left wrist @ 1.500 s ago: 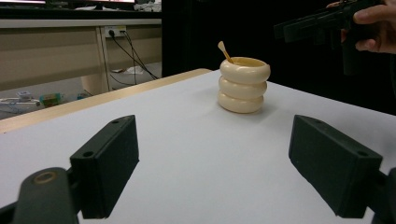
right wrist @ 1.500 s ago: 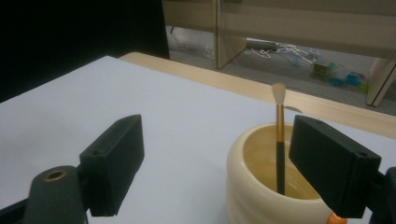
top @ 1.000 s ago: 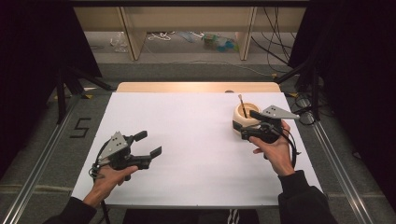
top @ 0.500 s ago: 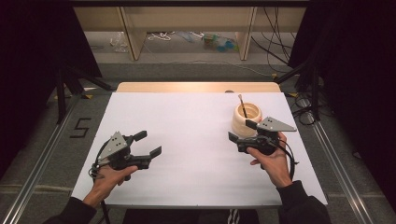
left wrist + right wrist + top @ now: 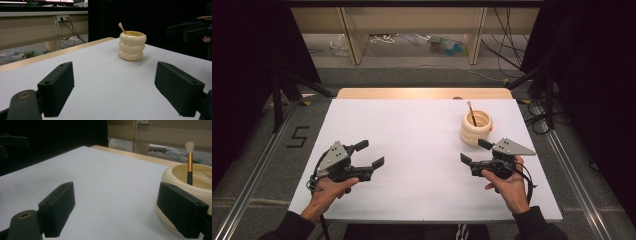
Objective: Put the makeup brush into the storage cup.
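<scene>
A cream ribbed pot [image 5: 476, 130] stands on the white table [image 5: 412, 125] at the right, with a make-up brush [image 5: 471, 113] upright in it. My right gripper [image 5: 474, 151] is held open just in front of the pot, apart from it and holding nothing. In the right gripper view the pot [image 5: 175, 173] and brush [image 5: 189, 162] sit behind the right jaw. My left gripper [image 5: 369, 154] is open and holds nothing at the front left. The left gripper view has the pot [image 5: 132, 46] far ahead between the jaws.
A wooden strip [image 5: 422, 93] runs along the table's far edge. Beyond it are cabinet legs [image 5: 354, 40] and cables [image 5: 387, 38] on the floor. Metal rails [image 5: 572, 170] flank the table, and a "5" [image 5: 298, 136] marks the floor at the left.
My right gripper has drawn back from the pot toward the person and a little left. The left gripper has stayed in place.
</scene>
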Demonstrator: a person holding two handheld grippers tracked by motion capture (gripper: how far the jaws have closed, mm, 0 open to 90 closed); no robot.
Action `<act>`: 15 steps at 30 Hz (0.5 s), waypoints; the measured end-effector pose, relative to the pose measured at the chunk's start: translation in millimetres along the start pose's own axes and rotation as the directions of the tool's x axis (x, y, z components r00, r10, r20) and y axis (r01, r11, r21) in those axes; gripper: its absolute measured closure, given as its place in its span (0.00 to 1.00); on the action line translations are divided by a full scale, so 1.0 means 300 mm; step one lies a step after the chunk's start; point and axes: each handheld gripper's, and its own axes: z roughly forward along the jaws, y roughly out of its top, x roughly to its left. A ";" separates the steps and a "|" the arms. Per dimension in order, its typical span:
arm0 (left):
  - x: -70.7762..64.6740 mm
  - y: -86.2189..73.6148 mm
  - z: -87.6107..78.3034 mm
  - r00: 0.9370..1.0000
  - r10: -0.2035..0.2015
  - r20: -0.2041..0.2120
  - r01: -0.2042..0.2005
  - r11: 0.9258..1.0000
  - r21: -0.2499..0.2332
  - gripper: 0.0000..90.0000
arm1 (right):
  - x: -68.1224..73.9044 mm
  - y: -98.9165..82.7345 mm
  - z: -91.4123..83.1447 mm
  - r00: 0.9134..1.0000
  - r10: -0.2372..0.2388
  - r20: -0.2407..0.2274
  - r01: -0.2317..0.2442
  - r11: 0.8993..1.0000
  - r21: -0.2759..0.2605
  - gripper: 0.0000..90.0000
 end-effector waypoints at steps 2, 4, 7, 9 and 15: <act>0.001 0.000 -0.002 1.000 0.007 0.001 -0.007 1.000 0.001 0.18 | 0.003 -0.007 -0.007 1.000 -0.001 -0.002 0.001 1.000 -0.003 0.18; 0.002 -0.001 -0.004 1.000 0.005 0.001 -0.005 1.000 -0.001 0.18 | 0.007 -0.016 -0.010 1.000 -0.001 -0.005 0.001 1.000 -0.026 0.18; 0.004 -0.005 -0.006 1.000 -0.002 0.002 0.002 1.000 -0.002 0.18 | 0.020 -0.027 -0.023 1.000 0.002 -0.026 -0.002 1.000 -0.012 0.18; 0.003 -0.009 -0.009 1.000 -0.007 -0.003 0.007 1.000 0.007 0.18 | 0.024 -0.029 -0.023 1.000 0.000 -0.026 0.000 1.000 -0.025 0.18; -0.005 -0.020 -0.005 1.000 -0.022 0.009 0.021 1.000 0.008 0.18 | 0.040 -0.038 -0.037 0.999 0.000 -0.033 0.000 1.000 -0.012 0.18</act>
